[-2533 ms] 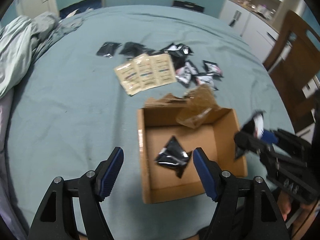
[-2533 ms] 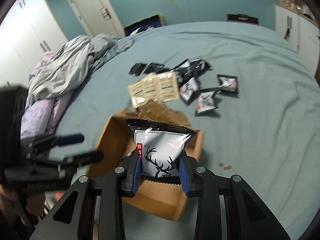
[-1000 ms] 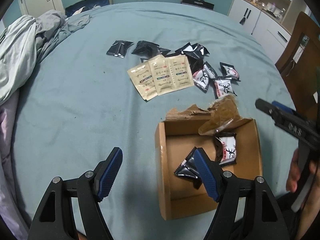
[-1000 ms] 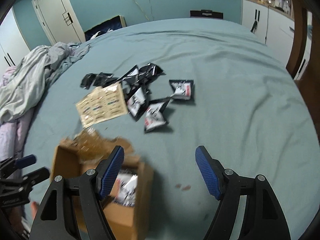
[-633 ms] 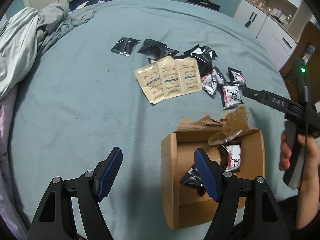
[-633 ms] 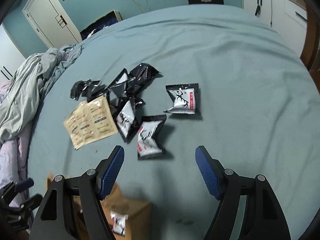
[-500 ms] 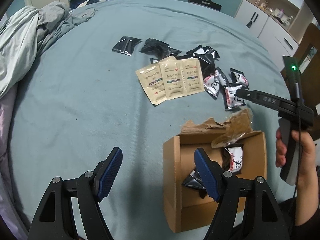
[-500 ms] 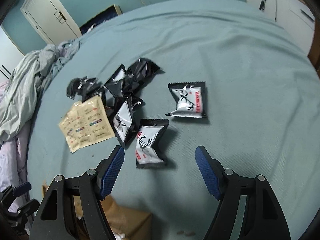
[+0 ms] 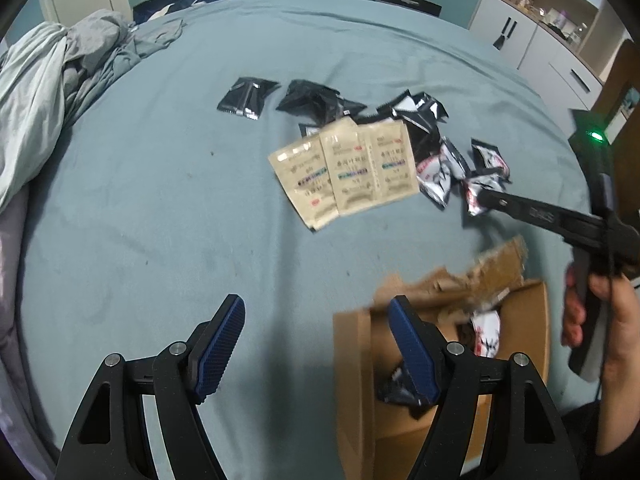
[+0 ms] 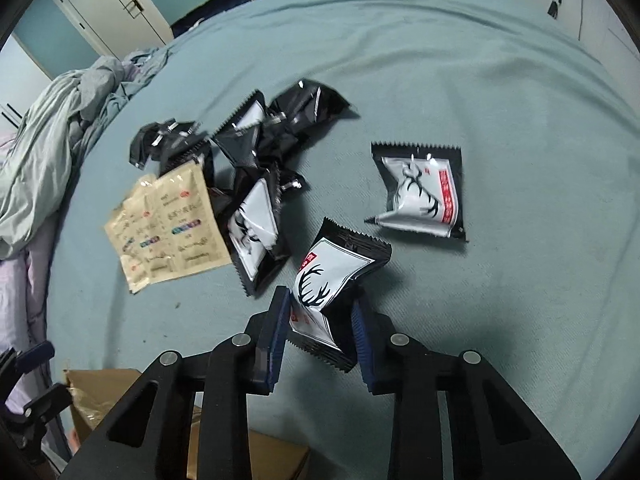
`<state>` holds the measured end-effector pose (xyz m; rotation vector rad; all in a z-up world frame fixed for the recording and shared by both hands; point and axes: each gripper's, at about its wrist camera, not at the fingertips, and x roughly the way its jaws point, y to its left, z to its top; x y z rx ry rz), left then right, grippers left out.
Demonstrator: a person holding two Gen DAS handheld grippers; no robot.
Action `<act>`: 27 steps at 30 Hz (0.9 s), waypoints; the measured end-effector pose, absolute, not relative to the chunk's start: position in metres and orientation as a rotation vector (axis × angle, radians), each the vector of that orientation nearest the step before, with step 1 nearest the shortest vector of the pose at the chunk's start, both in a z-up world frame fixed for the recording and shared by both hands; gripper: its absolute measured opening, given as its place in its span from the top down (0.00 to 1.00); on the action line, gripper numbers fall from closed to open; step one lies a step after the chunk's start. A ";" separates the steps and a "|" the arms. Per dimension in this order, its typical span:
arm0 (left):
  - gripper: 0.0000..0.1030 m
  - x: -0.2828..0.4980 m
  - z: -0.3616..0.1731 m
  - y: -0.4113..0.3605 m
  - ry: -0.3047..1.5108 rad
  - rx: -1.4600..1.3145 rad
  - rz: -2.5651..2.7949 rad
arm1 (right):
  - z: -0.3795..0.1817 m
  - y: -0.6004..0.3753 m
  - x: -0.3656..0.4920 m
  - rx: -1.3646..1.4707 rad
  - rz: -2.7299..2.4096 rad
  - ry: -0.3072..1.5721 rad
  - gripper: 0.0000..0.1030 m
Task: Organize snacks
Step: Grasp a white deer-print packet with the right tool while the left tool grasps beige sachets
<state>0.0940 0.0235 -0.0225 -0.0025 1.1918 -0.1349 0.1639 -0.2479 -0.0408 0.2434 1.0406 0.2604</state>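
My right gripper point(image 10: 320, 297) is closing its jaws, and the pads press a white-and-black deer-print snack packet point(image 10: 332, 264) lying on the teal bed. In the left wrist view that gripper point(image 9: 482, 197) reaches over the pile from the right. Two more deer packets point(image 10: 420, 192) point(image 10: 256, 236) lie close by, next to black packets point(image 10: 296, 112) and beige sachets point(image 10: 168, 228). Hanging open and empty over the bedsheet, my left gripper point(image 9: 316, 304) sits just left of the cardboard box point(image 9: 354, 380). Inside the box are a deer packet point(image 9: 486, 334) and a black one.
Crumpled bedding point(image 9: 40, 80) is heaped at the left edge of the bed. The box's torn flap point(image 9: 488, 276) sticks up at its far side. White cabinets point(image 9: 520, 40) and a wooden chair stand at the right. A hand point(image 9: 600, 320) holds the right gripper's handle.
The right gripper came down onto the loose packets and its jaws went from wide apart to closed around one deer packet. The left gripper drifted left of the box, still open.
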 end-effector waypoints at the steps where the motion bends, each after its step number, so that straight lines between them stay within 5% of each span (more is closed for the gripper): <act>1: 0.27 0.099 -0.021 0.025 1.187 -0.002 -0.135 | -0.036 -0.249 0.161 0.253 0.266 1.026 0.83; 23: 0.24 0.223 -0.092 0.033 1.238 -0.116 -0.182 | -0.008 -0.269 0.124 0.350 0.277 0.953 0.83; 27: 0.43 0.226 -0.093 0.034 1.245 -0.168 -0.231 | -0.013 -0.265 0.127 0.343 0.271 0.957 0.83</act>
